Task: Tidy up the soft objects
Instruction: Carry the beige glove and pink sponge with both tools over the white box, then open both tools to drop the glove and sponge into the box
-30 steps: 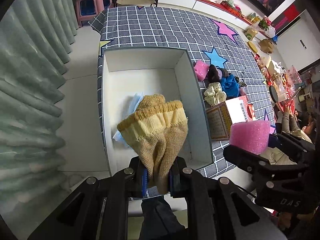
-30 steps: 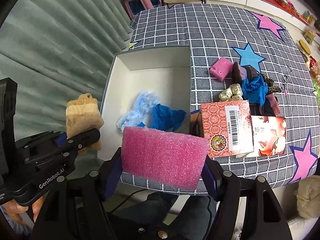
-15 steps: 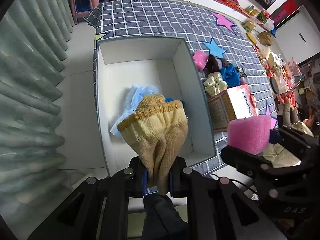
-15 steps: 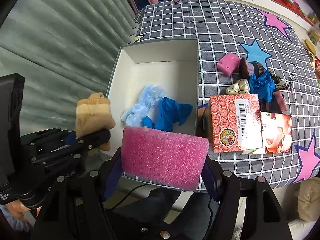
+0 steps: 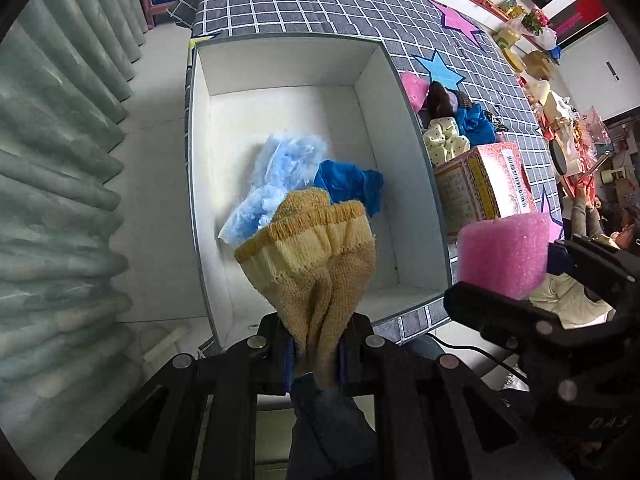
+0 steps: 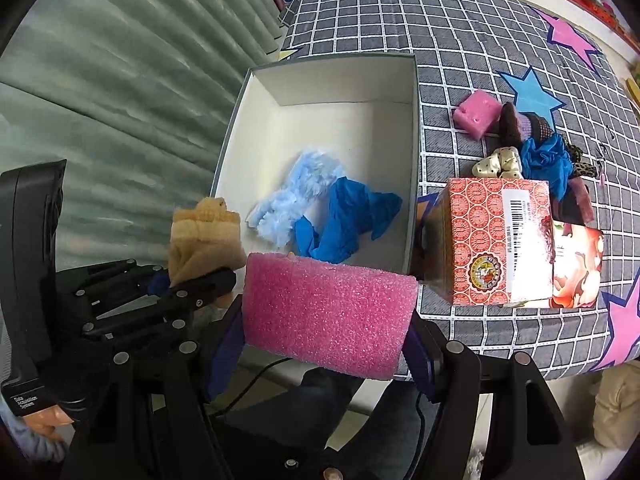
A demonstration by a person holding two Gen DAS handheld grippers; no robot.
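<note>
My left gripper (image 5: 316,344) is shut on a tan and yellow knitted sock (image 5: 316,256), held above the near edge of a white open box (image 5: 280,68). It also shows in the right wrist view (image 6: 204,236). My right gripper (image 6: 326,344) is shut on a pink foam block (image 6: 328,312), held above the box's near right corner; the block shows in the left wrist view (image 5: 504,252) too. Inside the box lie a fluffy light-blue cloth (image 6: 296,196) and a blue glove (image 6: 344,224).
The box (image 6: 320,80) sits on a grey checked tablecloth with stars (image 6: 460,32). To its right are a red patterned carton (image 6: 504,240), a small pink foam block (image 6: 478,114), and a pile of soft items with blue fabric (image 6: 544,160). Green curtains (image 6: 120,80) hang at the left.
Both grippers have moved forward and a little closer over the box with their loads still held. The cloth and glove in the box have come further into view.
</note>
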